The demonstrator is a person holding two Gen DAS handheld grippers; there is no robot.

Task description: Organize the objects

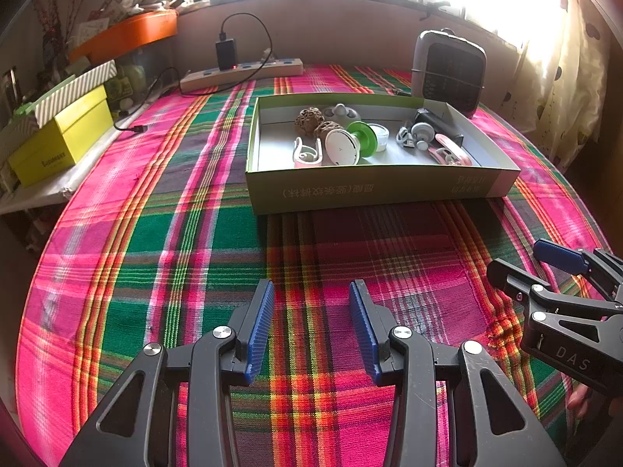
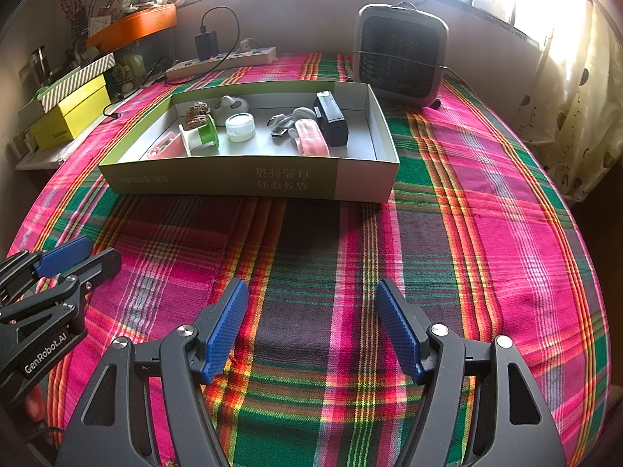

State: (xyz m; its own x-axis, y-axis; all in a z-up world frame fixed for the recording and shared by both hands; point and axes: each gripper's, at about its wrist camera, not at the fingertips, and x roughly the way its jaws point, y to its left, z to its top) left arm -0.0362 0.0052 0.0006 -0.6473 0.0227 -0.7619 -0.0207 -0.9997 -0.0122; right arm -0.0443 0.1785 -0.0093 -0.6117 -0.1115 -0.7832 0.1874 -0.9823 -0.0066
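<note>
A shallow green cardboard box (image 1: 373, 188) (image 2: 249, 181) stands on the plaid cloth and holds several small items: two brown walnuts (image 1: 309, 118), a green and white spool (image 1: 360, 142) (image 2: 202, 136), a white jar (image 2: 240, 126), pink clips (image 1: 453, 150) (image 2: 311, 138), a black block (image 2: 331, 118) and white cable plugs (image 2: 282, 122). My left gripper (image 1: 311, 292) is open and empty, low over the cloth in front of the box. My right gripper (image 2: 311, 292) is open and empty too, beside it; it also shows in the left wrist view (image 1: 521, 260).
A grey fan heater (image 1: 449, 70) (image 2: 401, 54) stands behind the box. A power strip (image 1: 241, 72) (image 2: 222, 58) with a black charger lies at the back. Yellow and striped boxes (image 1: 62, 132) sit on a side shelf at left. A curtain (image 2: 572, 109) hangs at right.
</note>
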